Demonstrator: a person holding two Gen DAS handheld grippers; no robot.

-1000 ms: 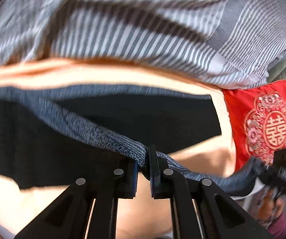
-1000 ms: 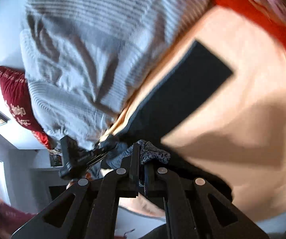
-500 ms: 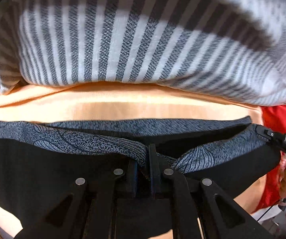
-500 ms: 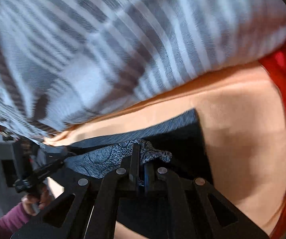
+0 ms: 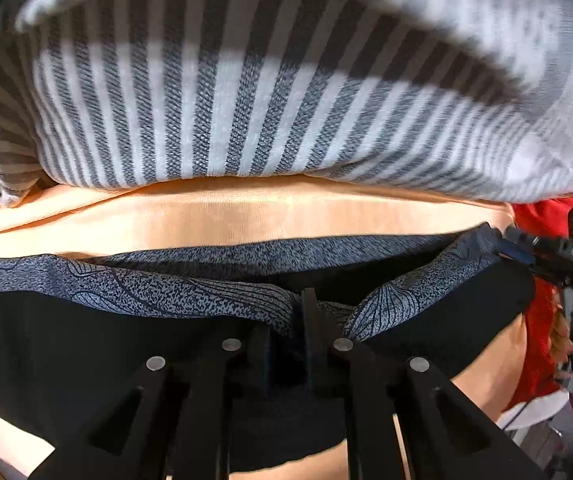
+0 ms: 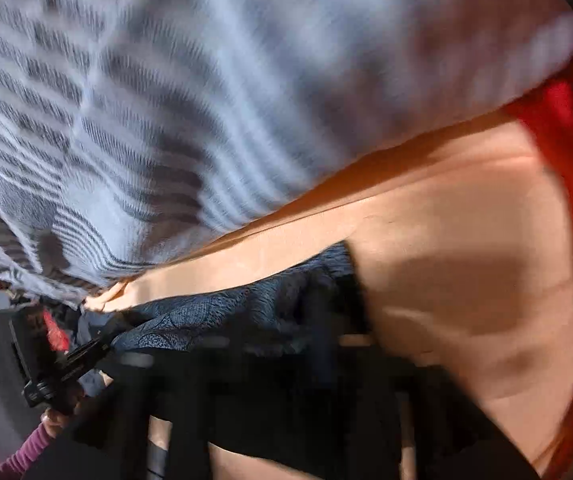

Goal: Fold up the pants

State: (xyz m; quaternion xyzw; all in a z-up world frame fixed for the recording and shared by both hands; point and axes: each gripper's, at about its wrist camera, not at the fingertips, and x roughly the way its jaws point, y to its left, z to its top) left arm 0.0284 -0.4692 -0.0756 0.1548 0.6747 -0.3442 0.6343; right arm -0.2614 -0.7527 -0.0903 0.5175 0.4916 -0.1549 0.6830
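Black pants (image 5: pixel 66 356) with a blue-grey patterned waistband (image 5: pixel 174 296) lie across the peach bed sheet (image 5: pixel 246 220). My left gripper (image 5: pixel 286 320) is shut on the waistband near its middle. My right gripper shows at the right edge of the left wrist view (image 5: pixel 504 240), shut on the waistband's end. In the blurred right wrist view the waistband (image 6: pixel 246 308) bunches in front of my right gripper (image 6: pixel 286 344), and the left gripper (image 6: pixel 98 346) holds it at the left. The folded pants (image 6: pixel 286 408) reach to just short of the striped quilt.
A bulky grey-and-white striped quilt (image 5: pixel 270 92) fills the space just beyond the pants, also in the right wrist view (image 6: pixel 206 92). A red cushion (image 5: pixel 538 216) lies at the right, also seen in the right wrist view (image 6: pixel 566 128).
Both grippers have carried the waistband forward over the pants toward the striped quilt and lowered it. The quilt now looms much closer. The right gripper is still moving.
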